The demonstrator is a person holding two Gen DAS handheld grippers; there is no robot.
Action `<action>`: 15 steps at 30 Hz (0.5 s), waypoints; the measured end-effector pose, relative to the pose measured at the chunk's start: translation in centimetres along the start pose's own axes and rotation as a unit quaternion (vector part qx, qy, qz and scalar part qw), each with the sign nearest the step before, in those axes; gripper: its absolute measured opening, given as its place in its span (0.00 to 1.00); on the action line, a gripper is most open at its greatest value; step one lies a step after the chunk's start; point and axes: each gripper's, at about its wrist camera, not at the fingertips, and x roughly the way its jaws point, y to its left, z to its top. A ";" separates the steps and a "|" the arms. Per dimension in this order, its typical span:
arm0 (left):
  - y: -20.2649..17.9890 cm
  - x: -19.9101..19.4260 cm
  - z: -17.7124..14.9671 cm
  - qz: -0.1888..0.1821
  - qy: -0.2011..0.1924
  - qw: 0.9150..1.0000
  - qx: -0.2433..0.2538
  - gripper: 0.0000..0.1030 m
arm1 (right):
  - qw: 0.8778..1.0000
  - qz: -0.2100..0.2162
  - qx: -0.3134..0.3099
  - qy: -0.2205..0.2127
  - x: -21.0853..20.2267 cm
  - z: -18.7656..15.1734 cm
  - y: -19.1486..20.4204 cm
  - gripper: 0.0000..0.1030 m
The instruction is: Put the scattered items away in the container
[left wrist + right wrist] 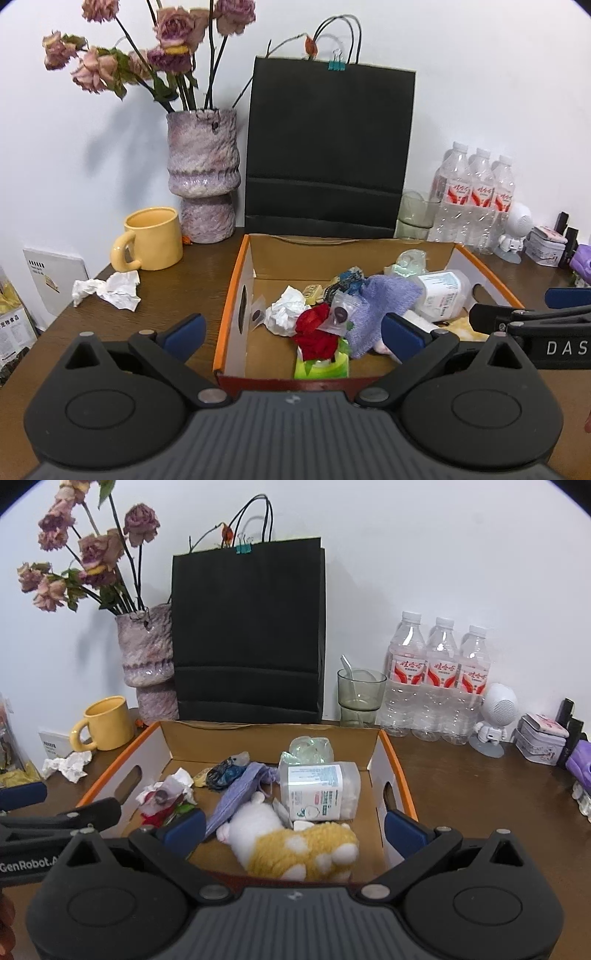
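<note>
An orange-rimmed cardboard box (236,280) (400,771) sits mid-table and holds a white crumpled paper (286,312), a red cloth on a green pack (314,328), a purple cloth (384,302), a clear plastic jar (321,790) and a yellow-and-white plush toy (295,845). One crumpled tissue (109,290) (68,764) lies on the table left of the box, by the yellow mug. My left gripper (295,332) is open and empty over the box's near edge. My right gripper (295,825) is open and empty above the plush toy.
A yellow mug (153,238), a purple vase with dried roses (203,177) and a black paper bag (327,147) stand behind the box. A glass (360,696), three water bottles (437,679), a small white robot figure (495,716) and a tin (541,742) stand at the right.
</note>
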 end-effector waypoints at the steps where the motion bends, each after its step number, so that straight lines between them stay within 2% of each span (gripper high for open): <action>1: -0.1 -0.7 -0.1 -0.002 -0.004 1.000 0.000 1.00 | 1.000 0.000 0.002 -0.002 -0.6 -0.1 0.0 1.00; 7: -0.7 -4.7 -0.6 -0.012 -0.020 1.000 0.014 1.00 | 1.000 -0.009 0.003 -0.011 -4.5 -0.9 0.1 1.00; 15: -0.9 -8.7 -1.7 -0.022 -0.023 0.999 0.011 1.00 | 1.000 -0.011 0.008 -0.019 -9.1 -2.7 0.3 1.00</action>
